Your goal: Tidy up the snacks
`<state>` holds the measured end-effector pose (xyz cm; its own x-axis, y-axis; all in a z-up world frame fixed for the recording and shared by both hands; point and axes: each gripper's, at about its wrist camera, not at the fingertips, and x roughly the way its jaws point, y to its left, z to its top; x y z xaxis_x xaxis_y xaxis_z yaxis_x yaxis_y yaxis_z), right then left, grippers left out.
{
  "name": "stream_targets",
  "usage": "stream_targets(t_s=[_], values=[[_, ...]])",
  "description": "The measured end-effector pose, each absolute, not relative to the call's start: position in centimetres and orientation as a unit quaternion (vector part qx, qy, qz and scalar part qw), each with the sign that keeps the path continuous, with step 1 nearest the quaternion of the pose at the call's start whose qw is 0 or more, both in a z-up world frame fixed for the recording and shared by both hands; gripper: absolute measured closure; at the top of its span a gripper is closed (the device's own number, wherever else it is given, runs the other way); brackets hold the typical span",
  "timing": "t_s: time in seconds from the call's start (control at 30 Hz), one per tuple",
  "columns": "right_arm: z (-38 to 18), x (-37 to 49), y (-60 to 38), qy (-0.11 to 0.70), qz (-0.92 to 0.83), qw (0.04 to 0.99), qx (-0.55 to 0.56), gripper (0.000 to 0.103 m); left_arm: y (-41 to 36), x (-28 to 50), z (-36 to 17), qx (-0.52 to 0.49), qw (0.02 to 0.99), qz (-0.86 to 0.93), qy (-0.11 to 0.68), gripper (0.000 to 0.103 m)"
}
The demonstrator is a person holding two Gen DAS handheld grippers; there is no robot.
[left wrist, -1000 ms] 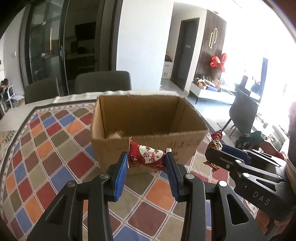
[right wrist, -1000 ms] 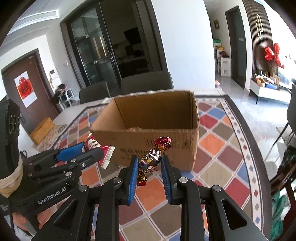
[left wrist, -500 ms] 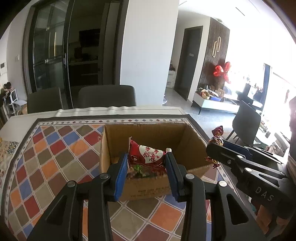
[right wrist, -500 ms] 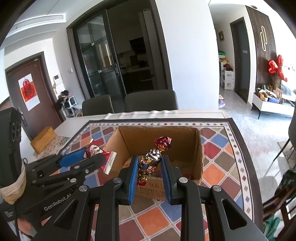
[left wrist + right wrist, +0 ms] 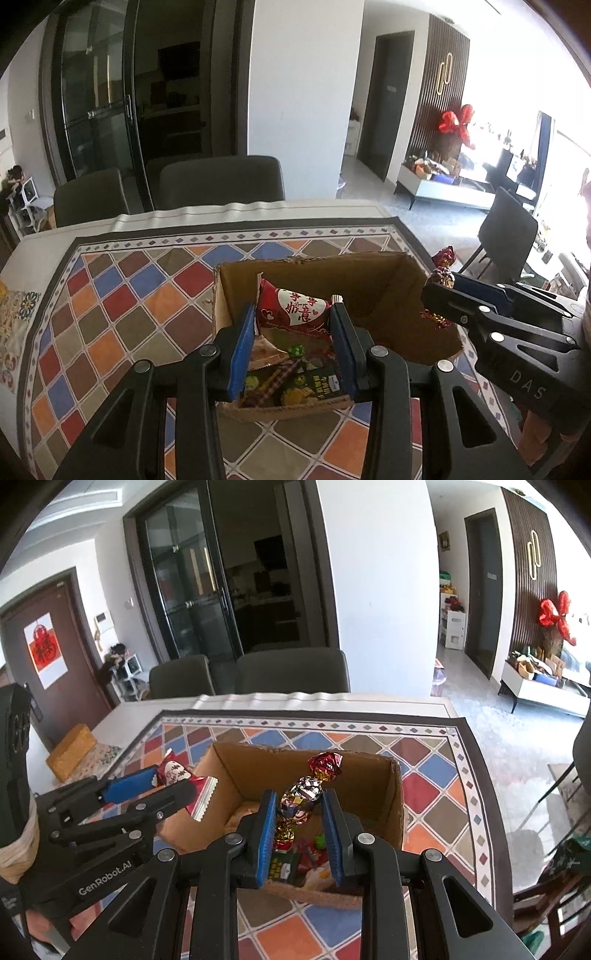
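Note:
An open cardboard box [image 5: 384,295] [image 5: 354,775] stands on the chequered tablecloth with several snack packets inside [image 5: 291,376] [image 5: 306,860]. My left gripper [image 5: 293,314] is shut on a red snack packet with white lettering [image 5: 295,312] and holds it above the box's left half; it also shows in the right wrist view [image 5: 177,775]. My right gripper [image 5: 299,805] is shut on a foil-wrapped twist candy [image 5: 303,797] above the box's near edge; the candy also shows in the left wrist view [image 5: 441,277].
The tablecloth [image 5: 122,306] covers the table. Two dark chairs [image 5: 221,181] stand at the far side. A woven yellow box [image 5: 72,751] lies at the table's left. Another chair [image 5: 508,236] stands to the right, off the table.
Both grippers have risen and moved forward with their snacks, from in front of the box to above its opening. The packets inside the box have come into view.

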<state>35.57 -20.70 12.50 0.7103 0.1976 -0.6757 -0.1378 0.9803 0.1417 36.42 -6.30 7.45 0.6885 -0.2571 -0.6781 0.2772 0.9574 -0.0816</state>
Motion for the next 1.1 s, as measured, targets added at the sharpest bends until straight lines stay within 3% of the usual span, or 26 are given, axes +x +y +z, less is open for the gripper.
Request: stream_targets(t_s=[0.17,0.3,0.43,0.57,0.73,1.1], values=[[11.3,36.9,-20.8,0.396,0.084,0.913,0.041,0.076,-6.7,37.2,7.2,0.03,0.918,-0.131,0.374,0.056],[11.0,37.2,-21.1,0.403,0.065,0.912,0.037,0.059,-6.4,36.9,7.2,0.028,0.918,-0.127,0.374,0.049],[11.2,36.4,-21.4,0.399,0.057,0.915,0.036,0.059,-6.0,35.7,7.4,0.024,0.921,-0.119,0.371,0.045],[11.9,34.6,-21.5,0.38,0.045,0.923,0.027,0.051,-5.8,33.8,7.9,0.027,0.926,-0.112,0.36,0.039],[12.6,31.8,-21.5,0.361,0.041,0.931,0.028,0.05,-5.5,30.7,8.7,0.033,0.934,-0.11,0.339,0.032],[14.5,24.3,-21.6,0.303,0.015,0.953,0.016,0.028,-4.8,23.7,10.3,0.047,0.952,-0.103,0.284,0.01]])
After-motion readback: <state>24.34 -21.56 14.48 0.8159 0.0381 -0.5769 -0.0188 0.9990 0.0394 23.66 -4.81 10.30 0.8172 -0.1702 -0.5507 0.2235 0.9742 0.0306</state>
